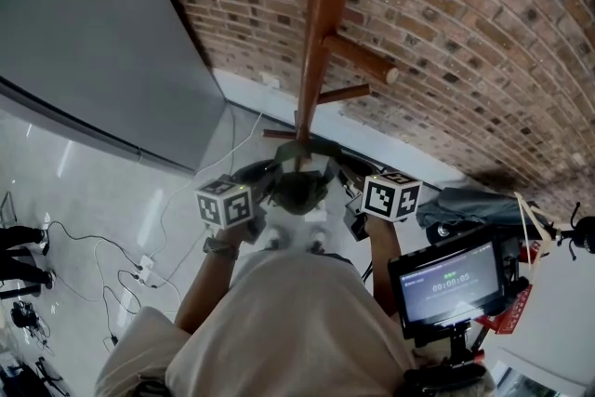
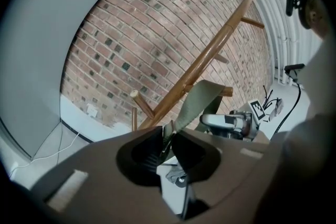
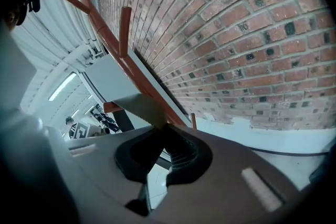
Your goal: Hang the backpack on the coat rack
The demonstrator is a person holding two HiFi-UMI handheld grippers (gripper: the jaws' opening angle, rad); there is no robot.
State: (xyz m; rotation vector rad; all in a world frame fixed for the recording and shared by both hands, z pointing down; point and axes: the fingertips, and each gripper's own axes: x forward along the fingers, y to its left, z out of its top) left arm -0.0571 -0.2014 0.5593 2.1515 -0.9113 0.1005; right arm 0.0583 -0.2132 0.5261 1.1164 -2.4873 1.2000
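Left gripper [image 2: 170, 138]: jaws narrow, nipped shut on the olive strap [image 2: 202, 99]. The webbing comes out flat from between the pads and climbs up and to the right toward the coat rack [image 2: 210, 55].

Right gripper [image 3: 164, 131]: jaws almost fully together, pinching the same strap. Here it shows as a pale band running up and left across the rack's pole.

Head view: the strap arches between the two grippers, left to right, its top against the pole just below the lowest pegs. The backpack [image 1: 299, 191] hangs under that arch, between the two marker cubes [image 1: 226, 203] and close to the pole near its foot. Its long axis seems to run downward. It is seen from above and much foreshortened, so only a dark rounded top shows.

Hard to make out:
- Whether the strap sits over a peg or only lies against the pole.
- The lower part of the bag, which is hidden behind the person's torso [image 1: 307, 321].
- The fingertips in the head view, which are lost against the bag.
- The top of the rack, which is cut off by the frame.

A brick wall [image 1: 465, 33] stands behind.
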